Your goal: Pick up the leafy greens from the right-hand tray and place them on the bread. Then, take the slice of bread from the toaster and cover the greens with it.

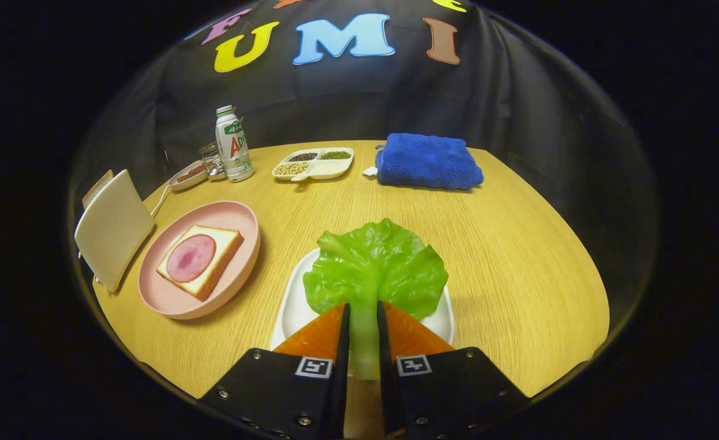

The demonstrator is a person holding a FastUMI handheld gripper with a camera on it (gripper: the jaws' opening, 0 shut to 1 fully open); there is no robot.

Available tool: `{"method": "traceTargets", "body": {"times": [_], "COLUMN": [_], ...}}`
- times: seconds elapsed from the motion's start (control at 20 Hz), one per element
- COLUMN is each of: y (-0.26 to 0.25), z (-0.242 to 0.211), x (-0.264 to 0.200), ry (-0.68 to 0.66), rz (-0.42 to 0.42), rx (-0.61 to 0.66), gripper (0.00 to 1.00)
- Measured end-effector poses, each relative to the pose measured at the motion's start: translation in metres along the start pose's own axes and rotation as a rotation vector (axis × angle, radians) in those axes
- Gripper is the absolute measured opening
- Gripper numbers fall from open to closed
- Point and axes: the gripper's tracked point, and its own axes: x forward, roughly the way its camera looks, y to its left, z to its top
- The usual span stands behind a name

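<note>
Claw [363, 330] apparently gripping the leafy greens [375, 266] by the stem over the white tray [292, 305]; ham-topped bread [199, 260] lies bare of greens.

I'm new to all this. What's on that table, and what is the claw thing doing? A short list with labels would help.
gripper: fingers closed on the stem of the lettuce leaf
white tray: under the leaf
pink plate: left of the tray, holds bread topped with a ham slice
toaster: left of the plate
far side: bottle, divided dish of beans, blue towel
</note>
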Motion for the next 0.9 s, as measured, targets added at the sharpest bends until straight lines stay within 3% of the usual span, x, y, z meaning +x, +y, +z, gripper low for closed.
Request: {"method": "traceTargets", "body": {"times": [0.05, 0.15, 0.9], "y": [-0.003, -0.002, 0.025], "z": [0.003, 0.005, 0.026], "x": [0.001, -0.001, -0.019], "ry": [-0.004, -0.020, -0.079], "rz": [-0.010, -0.007, 0.045], "rx": [0.007, 0.045, 0.148], "gripper": [0.24, 0.01, 0.01]}}
